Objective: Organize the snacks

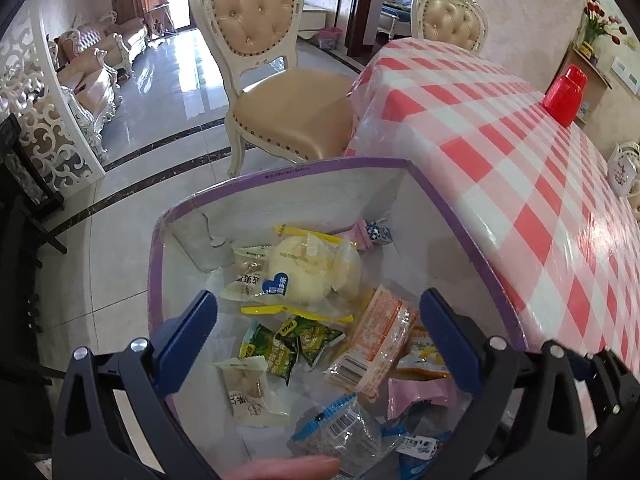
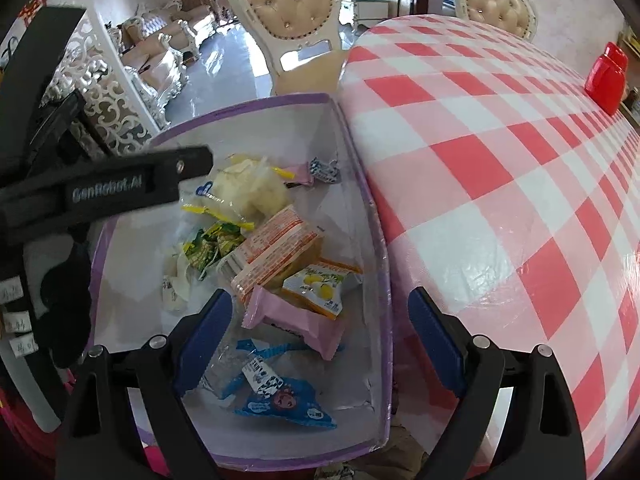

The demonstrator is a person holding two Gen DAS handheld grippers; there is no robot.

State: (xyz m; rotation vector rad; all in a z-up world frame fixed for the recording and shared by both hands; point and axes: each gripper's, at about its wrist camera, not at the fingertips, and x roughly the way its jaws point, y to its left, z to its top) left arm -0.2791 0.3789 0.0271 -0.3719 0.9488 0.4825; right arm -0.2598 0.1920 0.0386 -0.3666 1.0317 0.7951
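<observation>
Below both grippers sits a white box with a purple rim (image 1: 452,208), open at the top, pressed against the edge of a table covered in a red, pink and white checked cloth (image 1: 520,128). Inside it lie the wrapped snacks in a loose heap: a pale round bun in clear plastic with yellow ends (image 1: 308,268) toward the far side, small green sachets (image 1: 292,344) in the middle, an orange-and-white printed packet (image 1: 376,340) beside them, a pink wrapper (image 2: 296,320) and blue-and-clear wrappers (image 2: 276,392) nearer the cameras. The left gripper (image 1: 320,328) hangs over the box with its blue-padded jaws spread wide; the green sachets and the orange packet show between them, further down, and nothing is pinched. The right gripper (image 2: 320,332) likewise stands with its jaws far apart and empty above the pink wrapper and blue wrappers, one jaw over the box's table-side wall. A fingertip (image 1: 288,470) shows at the bottom edge of the left wrist view. A red plastic container (image 1: 564,96) stands well away on the table, and a cream upholstered chair (image 1: 256,40) stands beyond the box.
</observation>
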